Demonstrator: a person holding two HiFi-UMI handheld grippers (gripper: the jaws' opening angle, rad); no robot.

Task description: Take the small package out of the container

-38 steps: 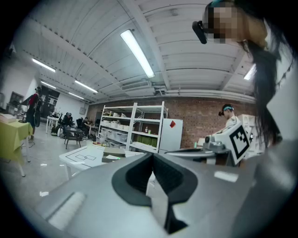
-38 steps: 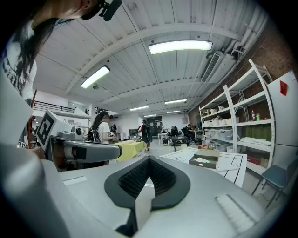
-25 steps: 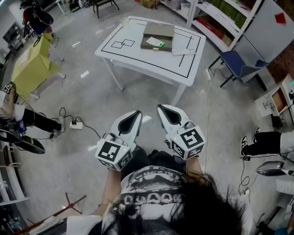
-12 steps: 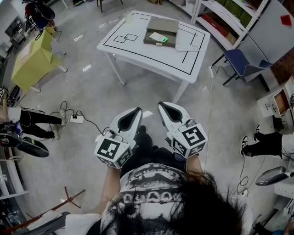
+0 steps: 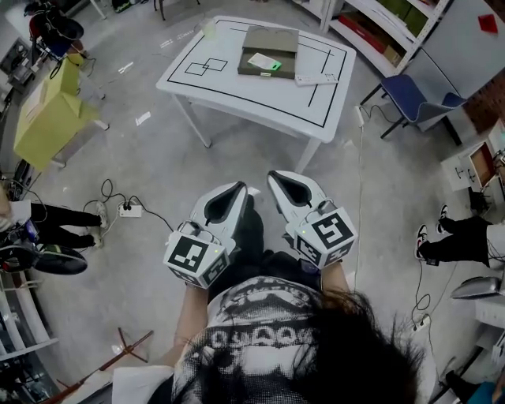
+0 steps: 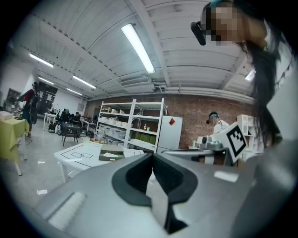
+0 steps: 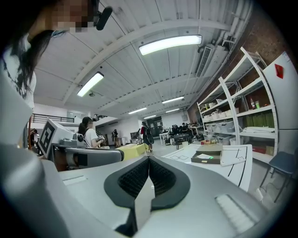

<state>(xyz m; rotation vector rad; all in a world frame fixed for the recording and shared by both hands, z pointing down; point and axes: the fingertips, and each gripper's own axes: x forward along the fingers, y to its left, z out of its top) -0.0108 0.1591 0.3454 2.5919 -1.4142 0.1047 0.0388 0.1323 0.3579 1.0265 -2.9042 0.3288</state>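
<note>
On the white table (image 5: 229,91) marked with black lines lies a flat brown container (image 5: 276,39), and a small white package (image 5: 264,61) with a green corner rests in it. My left gripper (image 5: 239,188) and right gripper (image 5: 274,175) hang side by side in front of my body, over the floor and well short of the table. Both are shut with nothing between the pads. The left gripper view shows its closed jaws (image 6: 152,155) with the container (image 6: 111,153) far beyond. In the right gripper view the closed jaws (image 7: 149,159) point toward the container (image 7: 207,155).
A white flat sheet (image 5: 316,80) lies on the table beside the container. A blue chair (image 5: 414,99) and shelves (image 5: 371,24) stand right of the table, a yellow-covered table (image 5: 47,110) at left. A power strip (image 5: 126,211) with cables lies on the floor. A person's legs (image 5: 458,241) show at right.
Both grippers stay shut and side by side and sit slightly higher in the head view. The legs of the person at the left edge have drawn back.
</note>
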